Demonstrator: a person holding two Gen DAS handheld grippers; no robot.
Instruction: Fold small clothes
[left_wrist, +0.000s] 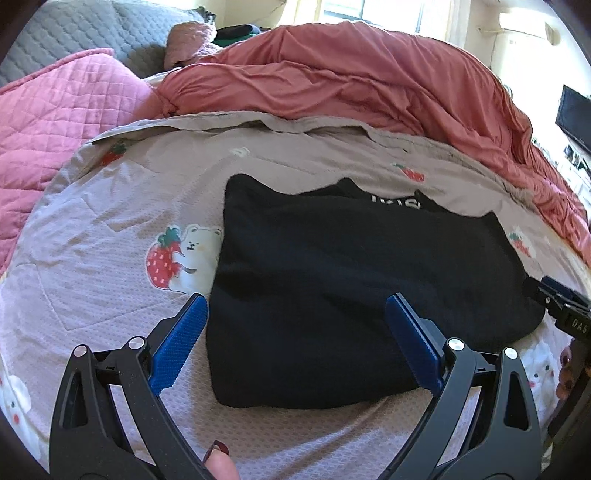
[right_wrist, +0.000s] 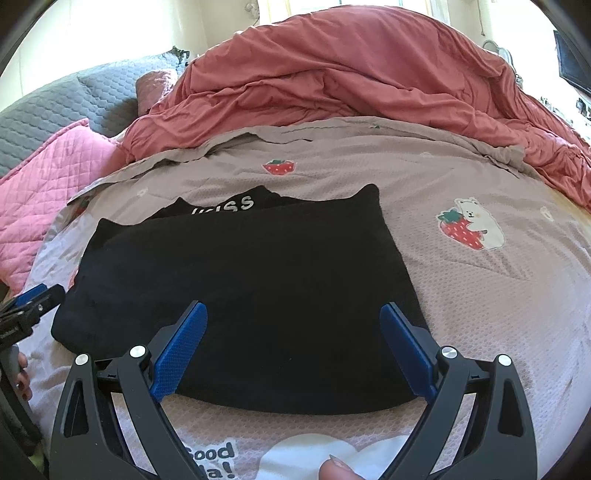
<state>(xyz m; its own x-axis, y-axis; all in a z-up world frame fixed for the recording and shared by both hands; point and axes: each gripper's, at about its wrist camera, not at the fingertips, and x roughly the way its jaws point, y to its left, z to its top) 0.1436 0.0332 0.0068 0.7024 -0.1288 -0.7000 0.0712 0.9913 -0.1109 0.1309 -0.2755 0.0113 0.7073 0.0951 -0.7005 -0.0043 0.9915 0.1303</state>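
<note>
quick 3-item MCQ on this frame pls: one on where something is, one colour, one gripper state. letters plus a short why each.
1. Where does the black garment lie?
A. On the strawberry-print bedspread
B. On top of the red duvet
C. On the pink quilted pillow

2. What colour are the pads on the gripper fingers?
A. Red
B. Blue
C. White

3. What state are the left gripper and right gripper in?
A. Both shut on the cloth
B. Left shut, right open
C. Both open, holding nothing

Answers:
1 A: the garment is spread flat on the printed bedspread, with the red duvet bunched behind it.
2 B: each wrist view shows blue textured pads on black fingers.
3 C: in both views the fingers stand wide apart above the garment's near edge, with no cloth pinched.
</note>
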